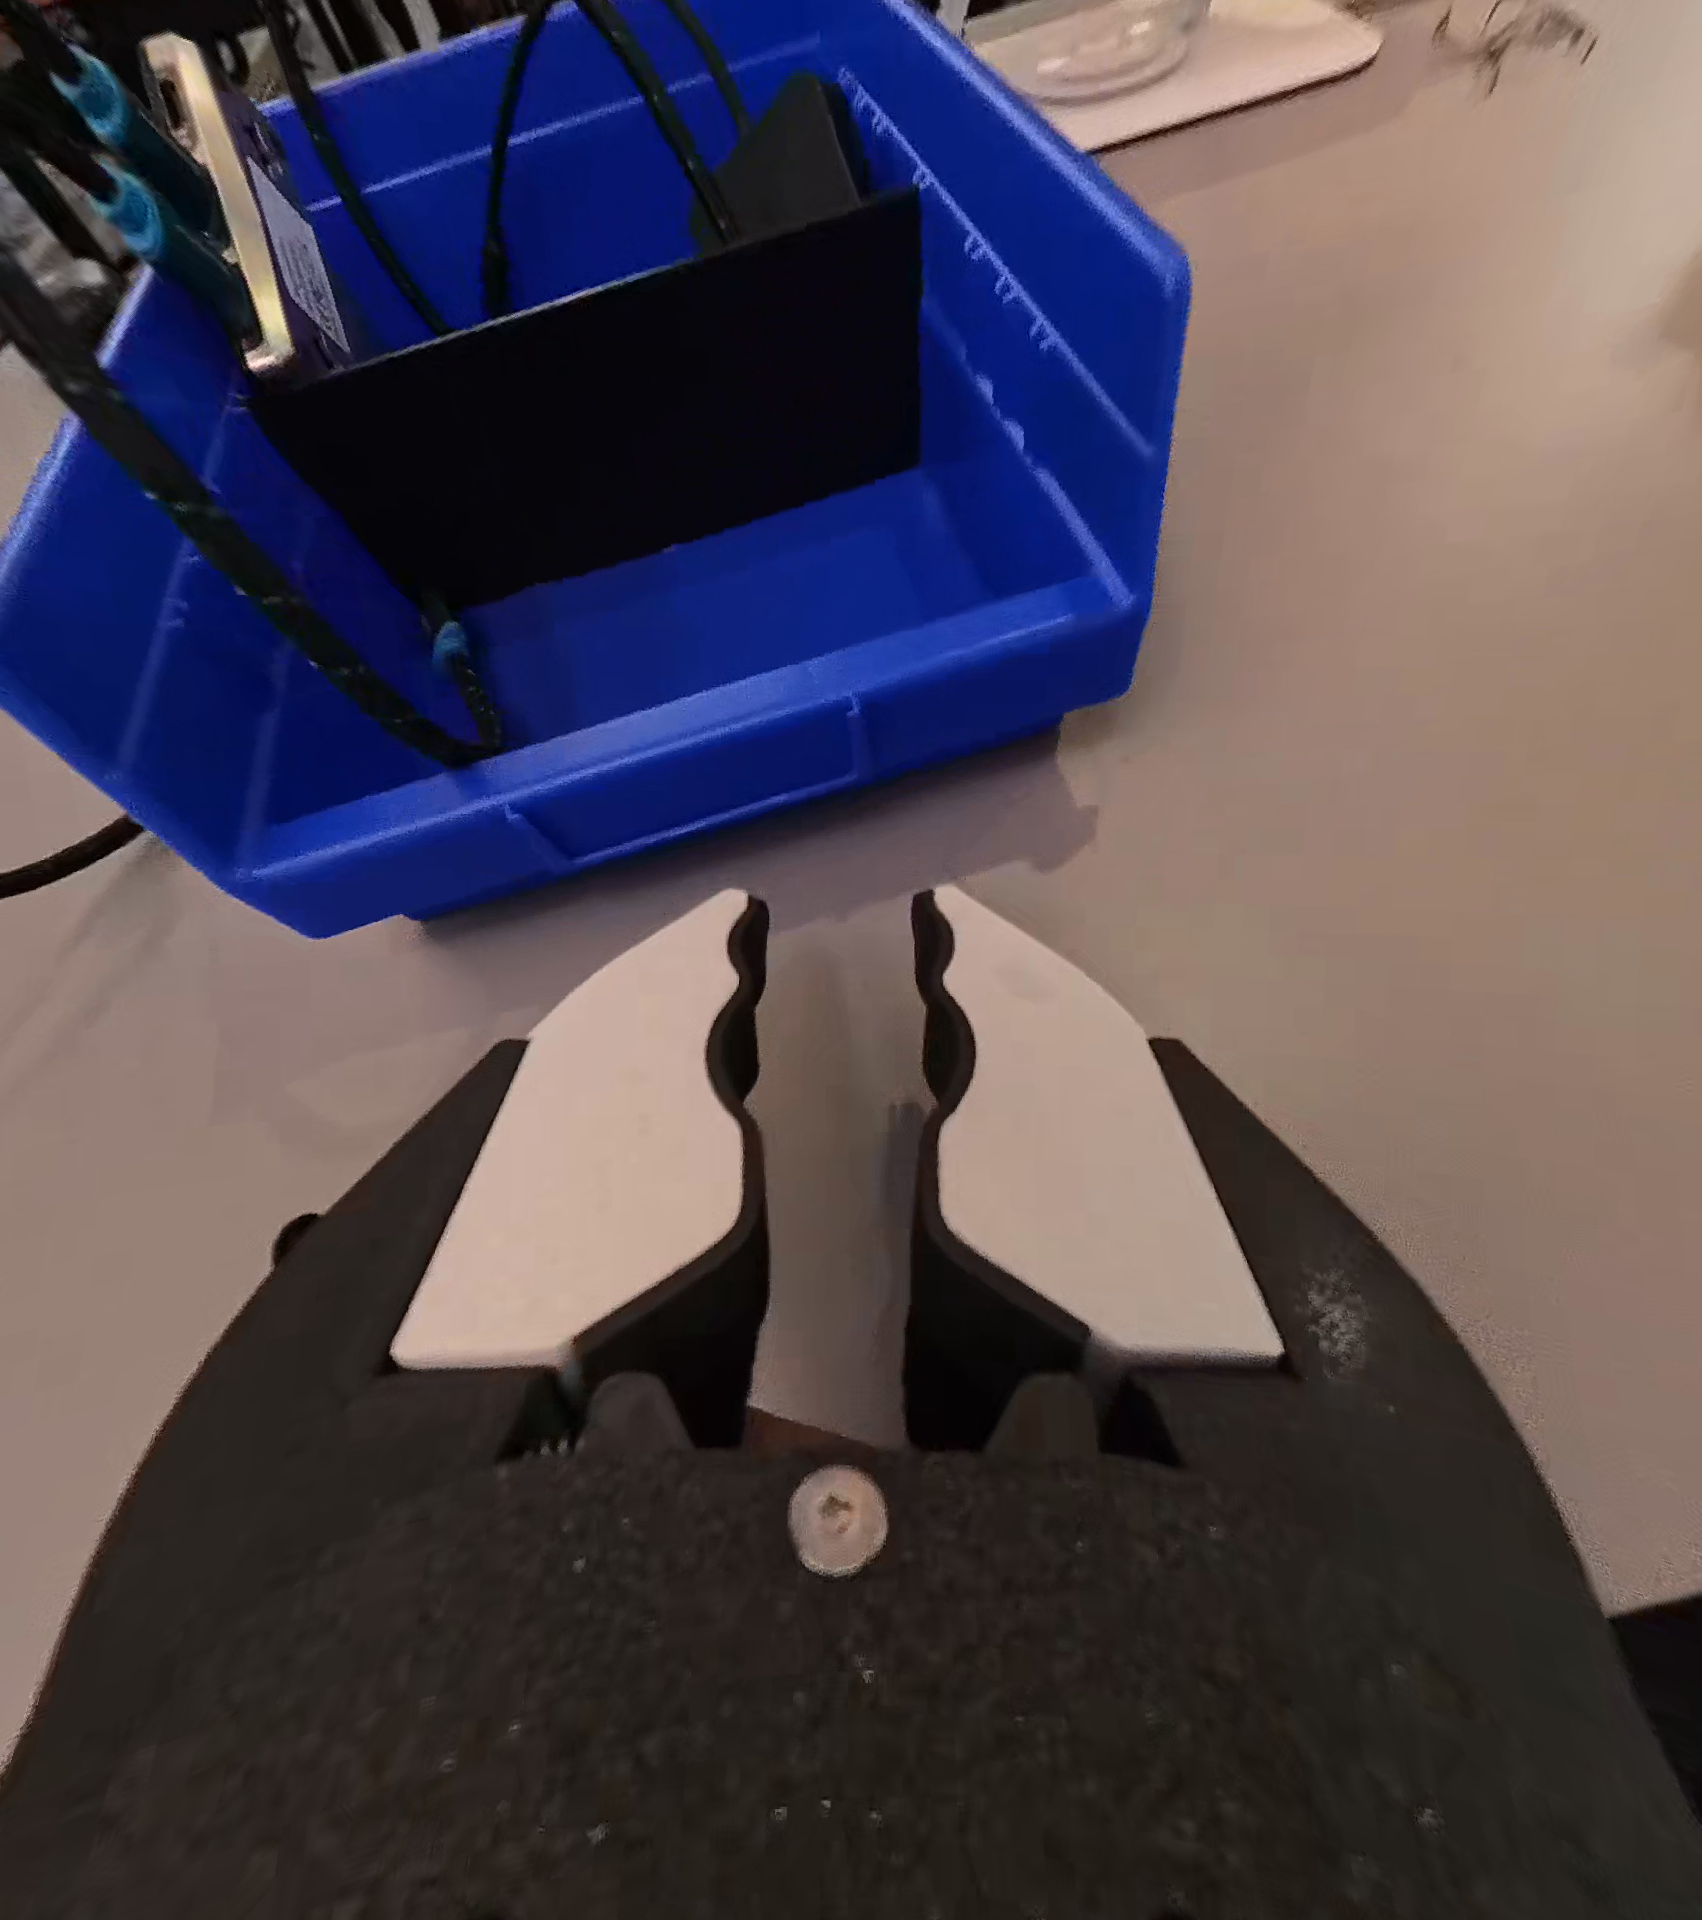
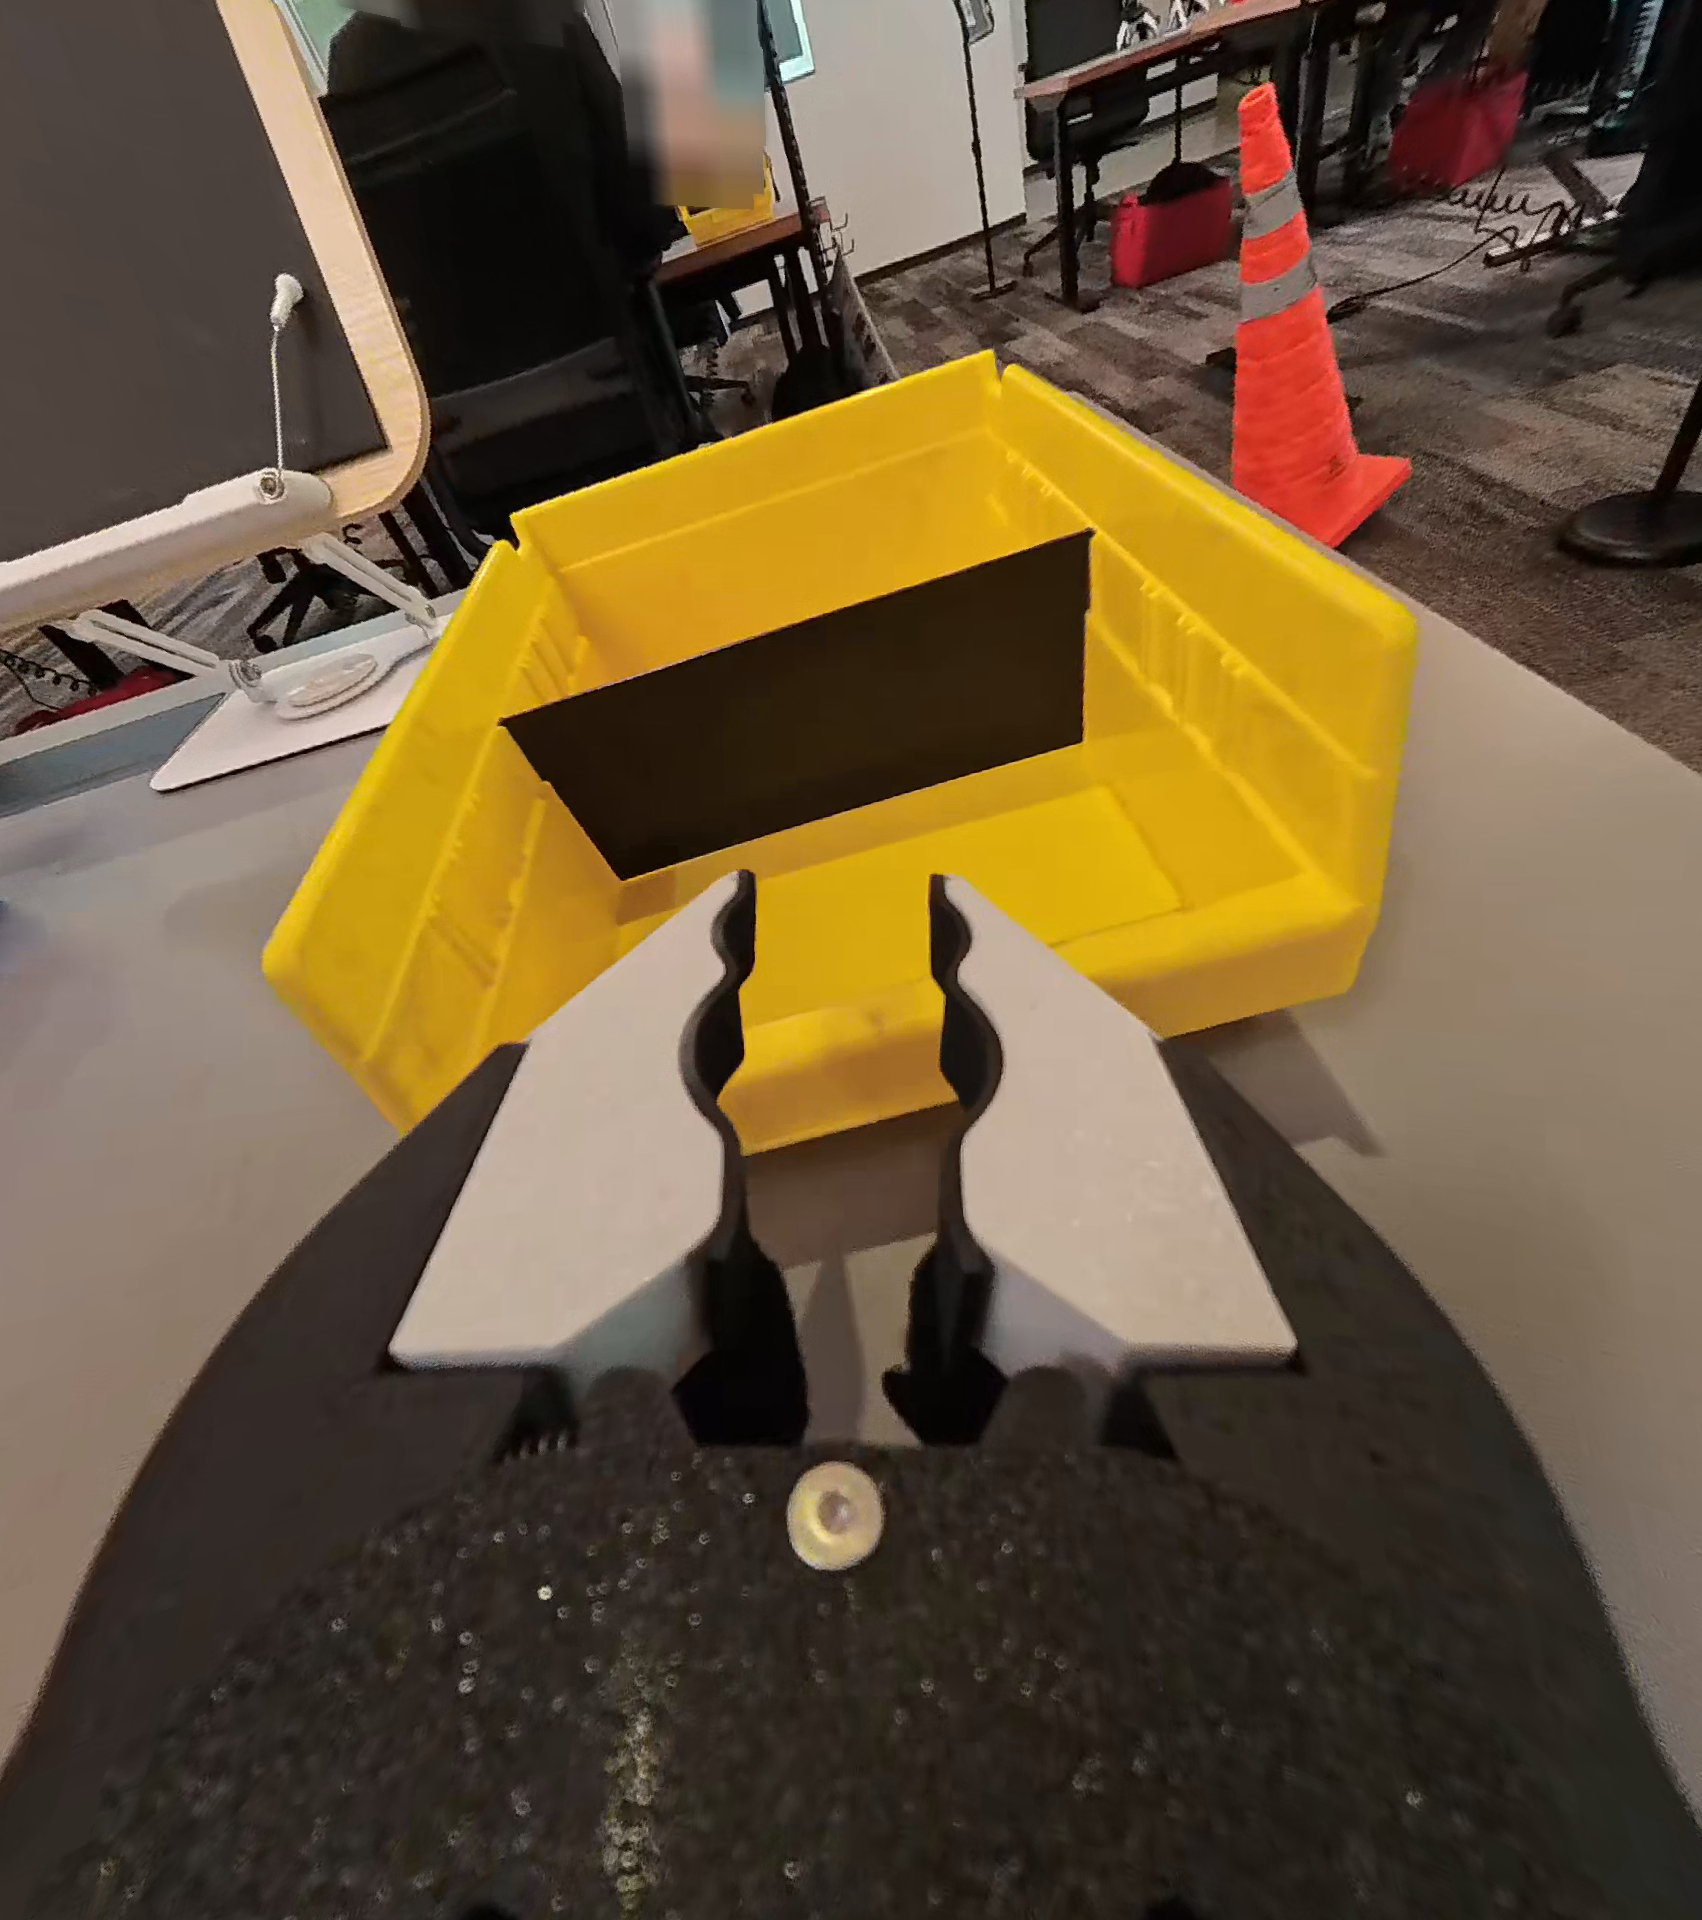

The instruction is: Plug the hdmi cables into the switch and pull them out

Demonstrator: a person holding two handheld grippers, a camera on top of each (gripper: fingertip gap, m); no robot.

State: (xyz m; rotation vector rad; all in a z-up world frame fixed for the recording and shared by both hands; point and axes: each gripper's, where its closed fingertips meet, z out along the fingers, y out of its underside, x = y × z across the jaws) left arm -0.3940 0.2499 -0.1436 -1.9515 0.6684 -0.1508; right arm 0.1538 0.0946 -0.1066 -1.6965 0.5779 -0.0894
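Both tongs hang empty over the grey tabletop [image 1: 1449, 727], each facing a plastic bin.

The left tongs [image 1: 840, 914], jaws apart, sit just short of the blue plastic bin [image 1: 1065, 634]; braided black HDMI cables [image 1: 203, 520] with teal plugs drape over its left wall, beside a silver-edged switch box [image 1: 234, 218] behind the black divider [image 1: 618, 436]. The right tongs [image 2: 842, 894], also apart, face an empty yellow plastic bin [image 2: 1242, 727]. An orange cone [image 2: 1288, 322] stands on the floor beyond.

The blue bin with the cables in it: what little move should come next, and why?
Probably the left gripper, open and empty short of the blue bin, should ease forward and up toward the cables draped at the bin's left. The right gripper faces only a yellow bin with nothing visible inside.
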